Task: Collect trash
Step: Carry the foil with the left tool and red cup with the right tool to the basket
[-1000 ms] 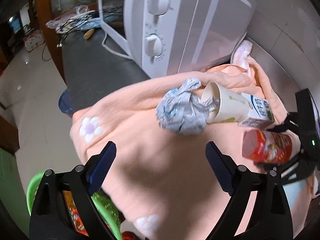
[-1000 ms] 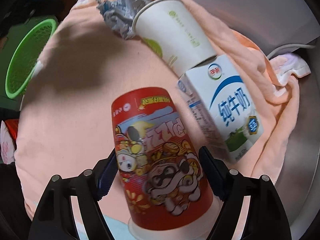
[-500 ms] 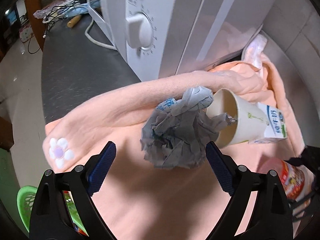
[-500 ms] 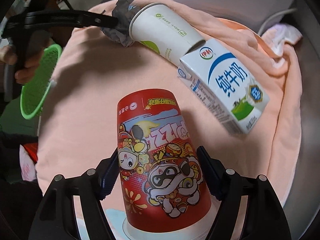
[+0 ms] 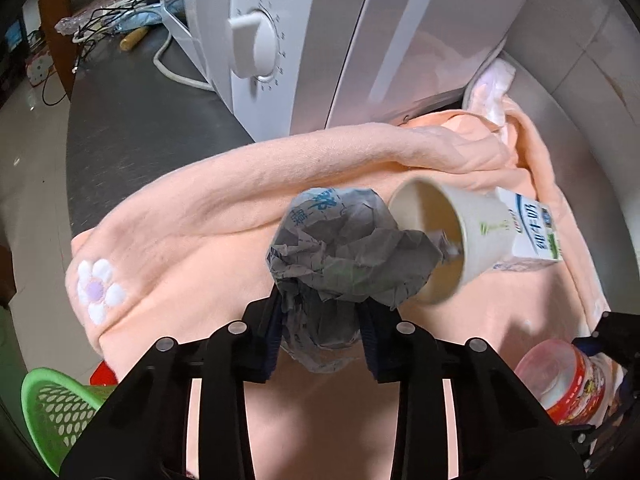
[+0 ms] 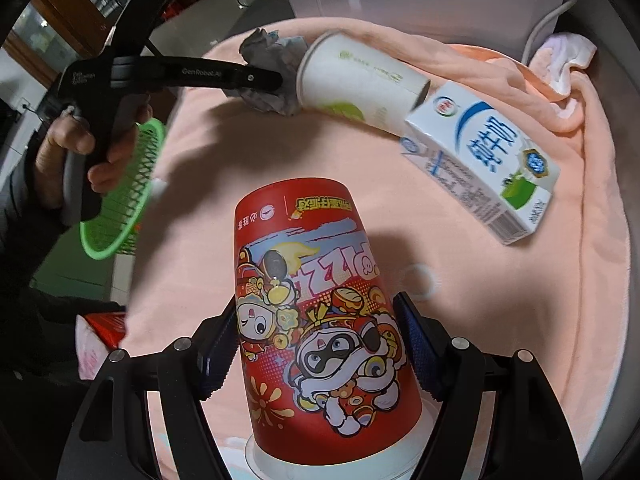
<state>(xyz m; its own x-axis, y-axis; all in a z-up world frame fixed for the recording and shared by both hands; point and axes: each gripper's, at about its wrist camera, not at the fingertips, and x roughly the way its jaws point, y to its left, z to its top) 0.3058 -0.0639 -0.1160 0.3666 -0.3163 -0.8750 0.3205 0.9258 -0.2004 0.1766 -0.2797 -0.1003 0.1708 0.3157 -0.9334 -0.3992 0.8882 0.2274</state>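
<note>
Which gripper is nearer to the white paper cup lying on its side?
Left. The left gripper grips the crumpled grey paper at the white paper cup mouth; the right gripper is farther, holding the red cup.

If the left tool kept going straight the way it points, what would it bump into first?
Probably the peach towel. The left tool is already clamped on the crumpled paper, which would lead; the white paper cup lies just right, depth unclear.
</note>
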